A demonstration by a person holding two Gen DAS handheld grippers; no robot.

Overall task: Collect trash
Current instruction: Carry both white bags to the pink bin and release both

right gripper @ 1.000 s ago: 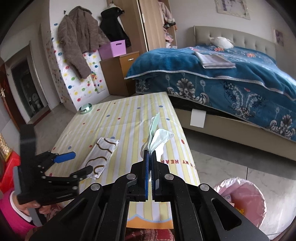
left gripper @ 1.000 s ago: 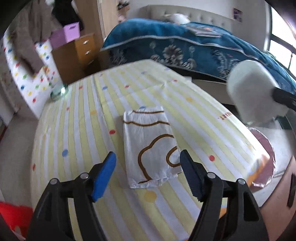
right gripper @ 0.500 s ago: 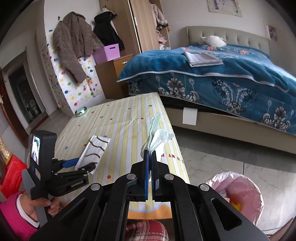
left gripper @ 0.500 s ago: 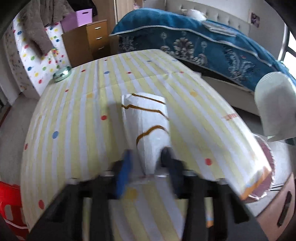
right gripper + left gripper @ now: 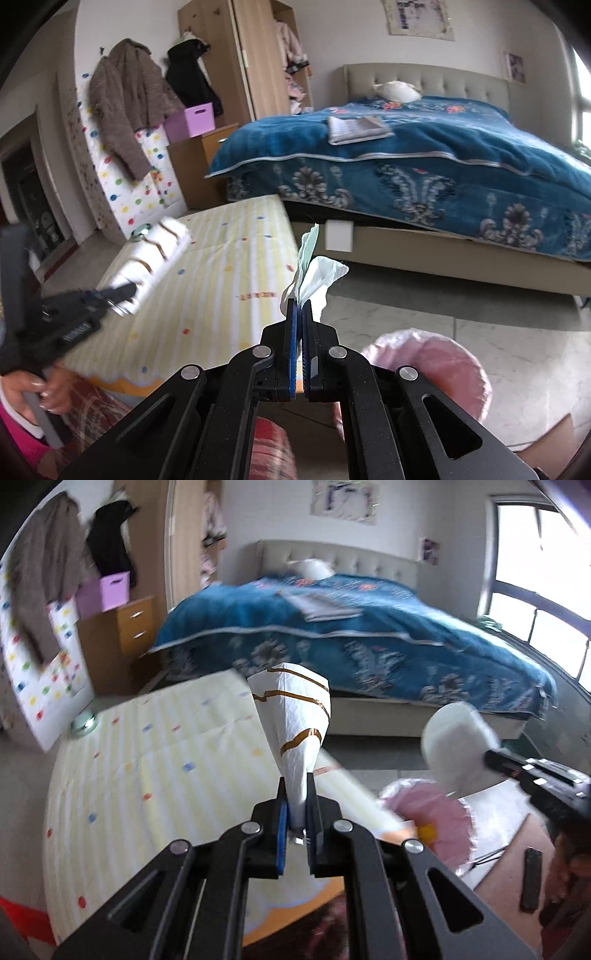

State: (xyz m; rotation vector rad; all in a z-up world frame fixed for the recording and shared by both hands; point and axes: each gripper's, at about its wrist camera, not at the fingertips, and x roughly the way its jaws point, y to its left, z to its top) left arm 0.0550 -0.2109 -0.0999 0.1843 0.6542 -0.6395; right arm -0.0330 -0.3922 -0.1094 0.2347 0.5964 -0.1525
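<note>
My left gripper (image 5: 296,812) is shut on a white paper bag with brown lines (image 5: 293,720) and holds it up above the striped table (image 5: 155,760). The bag also shows, blurred, in the right wrist view (image 5: 155,254) with the left gripper (image 5: 110,295) on it. My right gripper (image 5: 300,321) is shut on a crumpled pale tissue (image 5: 314,275), held over the floor beside the table's right edge. The tissue shows as a white blur in the left wrist view (image 5: 456,746). A bin with a pink liner (image 5: 428,365) stands on the floor below the right gripper; it also shows in the left wrist view (image 5: 428,816).
A bed with a blue cover (image 5: 424,162) stands behind the table. A small metal dish (image 5: 83,723) sits at the table's far left corner. A wooden drawer unit (image 5: 133,627) with a purple box stands by the wall. A dark remote (image 5: 531,878) lies at the right.
My left gripper closed on the paper bag and lifted it off the table, swinging right towards the bin. The right gripper kept hold of the tissue and shifted slightly right.
</note>
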